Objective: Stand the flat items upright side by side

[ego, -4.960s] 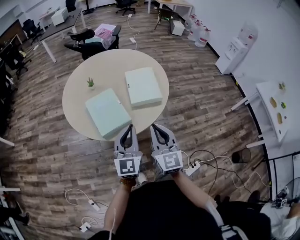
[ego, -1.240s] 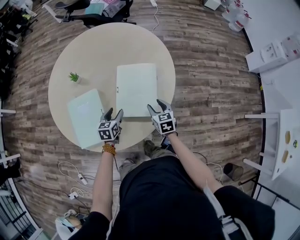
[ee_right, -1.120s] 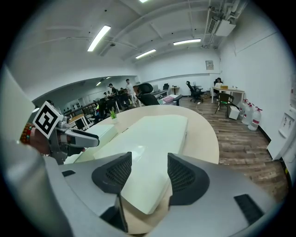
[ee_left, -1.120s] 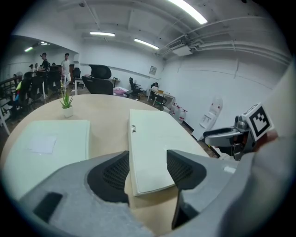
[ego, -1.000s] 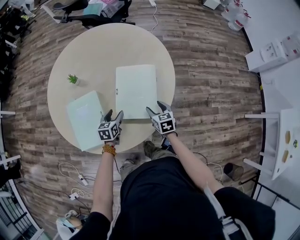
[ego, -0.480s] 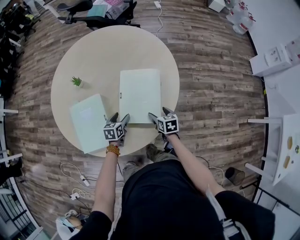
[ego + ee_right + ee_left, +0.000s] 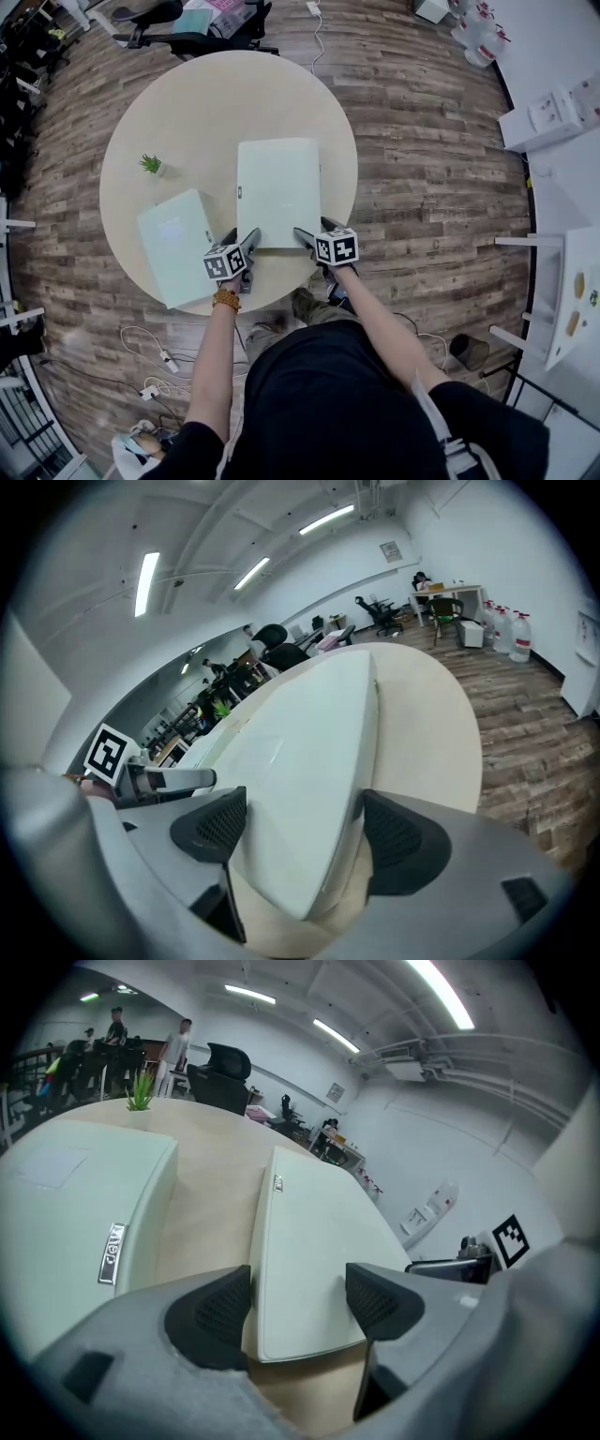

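Two pale green flat binders lie on the round table [image 7: 197,103]: one in the middle [image 7: 278,192], one to its left [image 7: 178,246]. My left gripper [image 7: 242,242] is at the middle binder's near left corner, my right gripper [image 7: 309,234] at its near right corner. In the left gripper view that binder [image 7: 300,1241] lies between the jaws of the left gripper [image 7: 295,1302]; the other binder [image 7: 66,1213] lies beside it. The right gripper [image 7: 305,841] straddles the same binder [image 7: 300,733]. Both pairs of jaws have just been opening and stand open, not pressing.
A small potted plant [image 7: 151,165] stands on the table's left side. Office chairs [image 7: 187,28] stand behind the table. Cables and power strips [image 7: 159,356] lie on the wooden floor beside my feet. A white table [image 7: 572,291] is at the far right.
Both grippers have sunk toward the near edge of the middle binder and rolled a little. Their jaws stand wider than a second ago. The binders have not moved.
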